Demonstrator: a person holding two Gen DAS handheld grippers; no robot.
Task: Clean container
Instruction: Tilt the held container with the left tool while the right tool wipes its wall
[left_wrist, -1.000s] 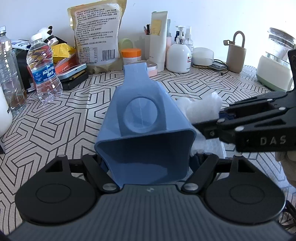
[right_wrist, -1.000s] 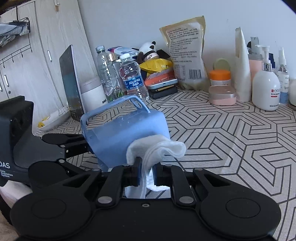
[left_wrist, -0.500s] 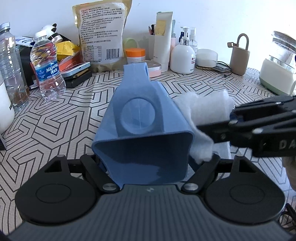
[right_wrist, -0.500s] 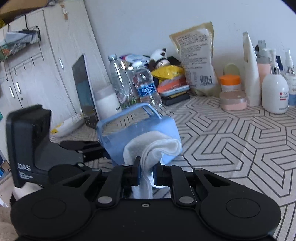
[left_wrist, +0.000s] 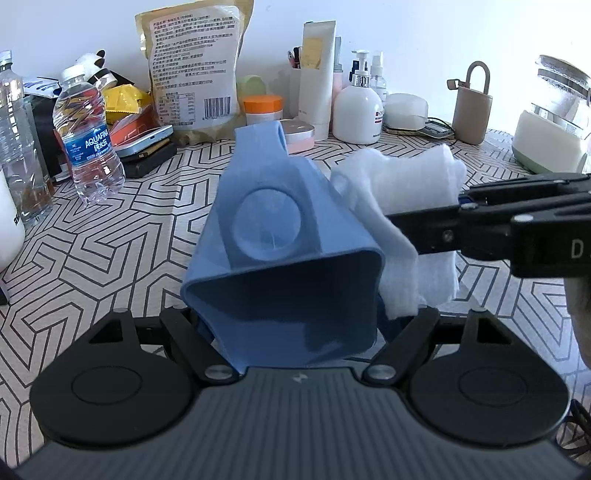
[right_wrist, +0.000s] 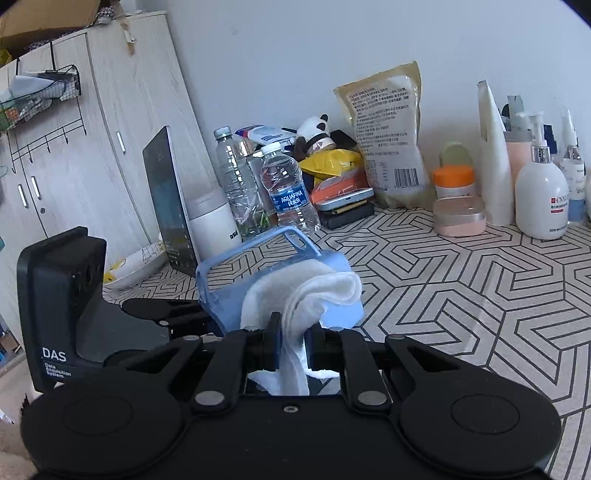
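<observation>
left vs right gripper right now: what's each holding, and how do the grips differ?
The left gripper is shut on the rigid blue container; the right gripper is shut on a soft white cloth.
The left gripper's jaws stand wide around the container's body; the right gripper's jaws are nearly together, pinching the bunched cloth.
The left gripper holds the container tipped on its side; the right gripper presses the cloth against the container's side.
Both are black, handheld and loaded.
</observation>
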